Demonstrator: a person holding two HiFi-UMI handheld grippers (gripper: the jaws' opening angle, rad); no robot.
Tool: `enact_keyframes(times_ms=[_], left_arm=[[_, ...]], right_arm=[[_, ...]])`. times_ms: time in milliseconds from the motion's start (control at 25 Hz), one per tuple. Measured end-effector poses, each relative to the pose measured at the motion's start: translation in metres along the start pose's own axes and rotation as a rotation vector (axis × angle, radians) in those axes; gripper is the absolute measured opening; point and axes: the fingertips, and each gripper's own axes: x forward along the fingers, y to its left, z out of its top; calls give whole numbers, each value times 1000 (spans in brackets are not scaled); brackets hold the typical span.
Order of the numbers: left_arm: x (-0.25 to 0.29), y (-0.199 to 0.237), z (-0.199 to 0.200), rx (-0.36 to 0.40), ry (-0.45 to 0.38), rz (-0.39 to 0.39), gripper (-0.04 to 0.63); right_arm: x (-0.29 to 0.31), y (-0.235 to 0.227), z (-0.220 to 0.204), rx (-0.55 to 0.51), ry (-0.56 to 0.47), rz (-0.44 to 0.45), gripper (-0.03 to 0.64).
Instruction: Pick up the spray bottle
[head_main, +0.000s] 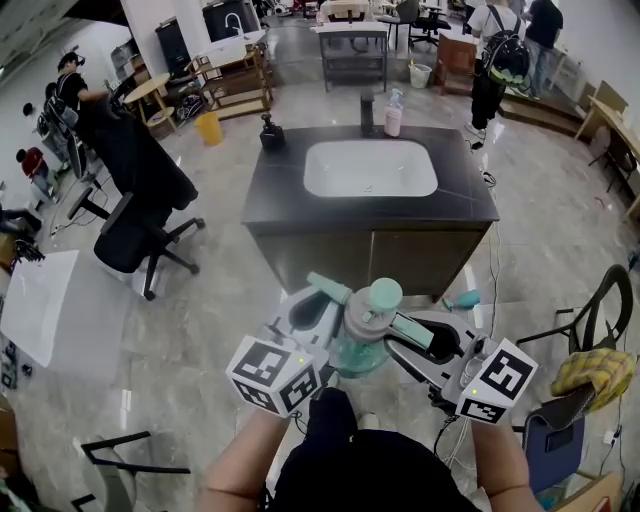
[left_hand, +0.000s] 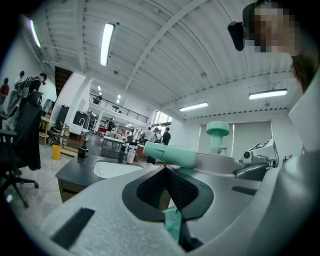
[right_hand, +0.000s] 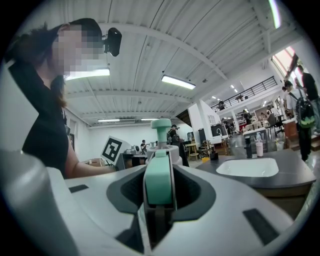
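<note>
1. Office chair (head_main: 130, 240): it stands on the floor at 9 o'clock from the bench (head_main: 280, 190), well apart from both claws.

2. Left claw (head_main: 314, 308): I read it at 7 o'clock in the head view, pointing in toward the centre. In the left gripper view the left claw (left_hand: 165, 170) is closed. Its dark pads (left_hand: 150, 190) meet at the tips, and a teal sliver of the bottle is pinched between them lower down. The teal nozzle (left_hand: 170, 154) lies just beyond the tips, at 12 o'clock from them.

3. Spray bottle (head_main: 362, 335): it hangs upright between the two claws, clear of the floor, at 6 o'clock from the bench. Its teal pump knob (head_main: 385, 295) is on top. The clear teal body sits below the claws.

4. Bench: the white basin (head_main: 370, 168) is set in its dark top. A pink bottle (head_main: 393, 115) stands at 12 o'clock from the basin, and a dark dispenser (head_main: 271, 133) stands at 10 o'clock.

5. Right claw (head_main: 398, 338): it comes in from 5 o'clock. In the right gripper view the right claw (right_hand: 159, 175) grips the bottle's teal lever (right_hand: 159, 180), one pad pressing on each side. The pump knob (right_hand: 161, 125) rises at 12 o'clock behind it.
</note>
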Motion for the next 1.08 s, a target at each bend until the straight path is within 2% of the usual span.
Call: enact_keyframes(times_ms=[600, 1080], left_arm=[[-17, -7, -1, -15, -15, 20, 5], [-16, 2, 4, -7, -17, 43, 5]], right_arm=[[-4, 16, -1, -36, 22, 7, 114], [6, 10, 4, -62, 31, 7, 114]])
